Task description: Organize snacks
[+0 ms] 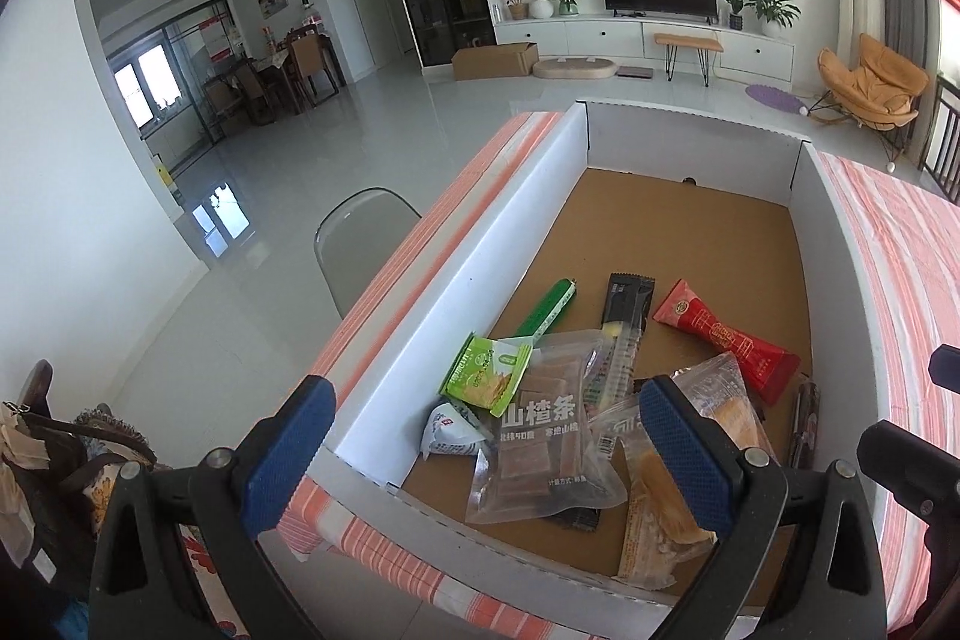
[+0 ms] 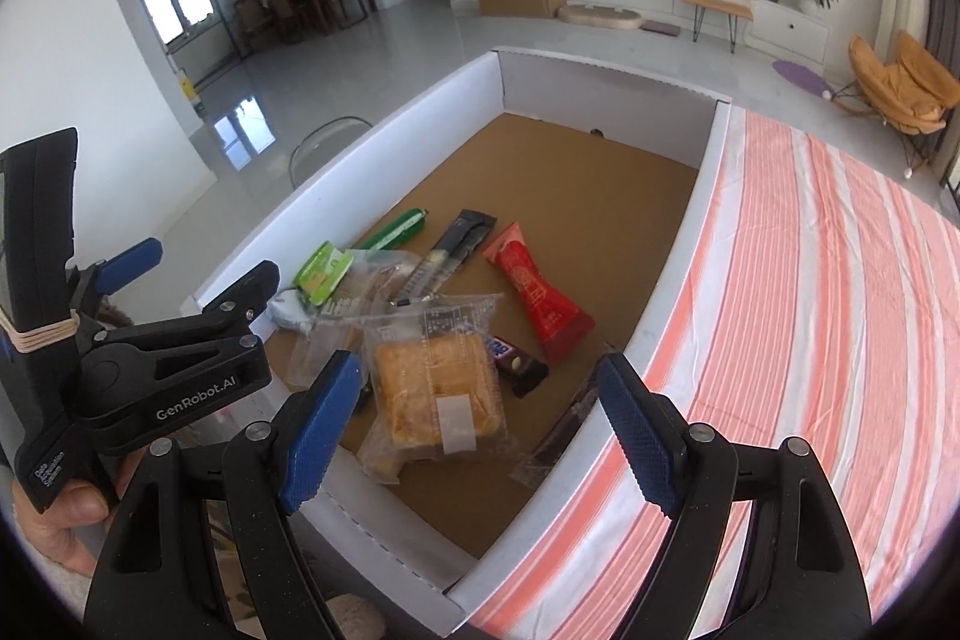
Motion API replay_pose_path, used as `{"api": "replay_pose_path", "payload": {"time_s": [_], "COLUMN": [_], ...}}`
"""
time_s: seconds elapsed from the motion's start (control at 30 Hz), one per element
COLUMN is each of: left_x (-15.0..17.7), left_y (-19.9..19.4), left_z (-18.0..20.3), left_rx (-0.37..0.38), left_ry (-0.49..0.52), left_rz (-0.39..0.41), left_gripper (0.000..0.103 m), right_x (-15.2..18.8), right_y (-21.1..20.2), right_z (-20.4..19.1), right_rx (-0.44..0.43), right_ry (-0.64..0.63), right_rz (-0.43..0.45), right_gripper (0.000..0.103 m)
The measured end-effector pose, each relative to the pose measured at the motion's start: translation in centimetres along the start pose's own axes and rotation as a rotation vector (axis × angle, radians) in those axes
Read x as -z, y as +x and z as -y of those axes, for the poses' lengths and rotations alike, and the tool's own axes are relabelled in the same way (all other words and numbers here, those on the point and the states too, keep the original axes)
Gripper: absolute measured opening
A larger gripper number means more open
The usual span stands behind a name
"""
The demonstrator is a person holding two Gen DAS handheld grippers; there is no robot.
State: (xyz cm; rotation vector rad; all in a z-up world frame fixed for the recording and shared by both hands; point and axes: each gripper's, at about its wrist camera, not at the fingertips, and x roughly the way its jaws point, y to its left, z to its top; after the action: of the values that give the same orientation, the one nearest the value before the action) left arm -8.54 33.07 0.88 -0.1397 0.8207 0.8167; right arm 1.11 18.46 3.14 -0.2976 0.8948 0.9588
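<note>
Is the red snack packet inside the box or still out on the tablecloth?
Inside. The red packet lies flat on the brown floor of the white box, among the other snacks; nothing lies on the visible striped tablecloth.

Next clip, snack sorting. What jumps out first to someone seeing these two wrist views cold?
A big white box with a brown cardboard floor sits on an orange-and-white striped cloth, its far half bare. The snacks are heaped at its near end: a red packet, a clear-wrapped yellow cake and a green cracker packet. Both blue-padded grippers, left gripper and right gripper, hover open over the heap, holding nothing.
</note>
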Motion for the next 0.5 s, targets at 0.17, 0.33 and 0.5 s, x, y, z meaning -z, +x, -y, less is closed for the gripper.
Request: {"api": "replay_pose_path", "payload": {"time_s": [0.17, 0.33, 0.5], "left_x": [-0.31, -0.33, -0.30], "left_y": [-0.06, 0.01, 0.19], "left_z": [-0.16, -0.18, -0.33], "left_rx": [0.002, -0.001, -0.006], "left_ry": [0.002, 0.004, 0.006], "left_rz": [-0.009, -0.008, -0.010], "left_gripper": [0.101, 0.101, 0.101], "right_x": [-0.15, -0.13, 0.09], "right_y": [-0.16, -0.11, 0.22], "right_z": [-0.47, -0.52, -0.66], "right_rx": [0.019, 0.017, 0.015], "right_ry": [-0.026, -0.030, -0.038], "right_rz": [0.003, -0.002, -0.007], "right_gripper": [0.084, 0.084, 0.084]}}
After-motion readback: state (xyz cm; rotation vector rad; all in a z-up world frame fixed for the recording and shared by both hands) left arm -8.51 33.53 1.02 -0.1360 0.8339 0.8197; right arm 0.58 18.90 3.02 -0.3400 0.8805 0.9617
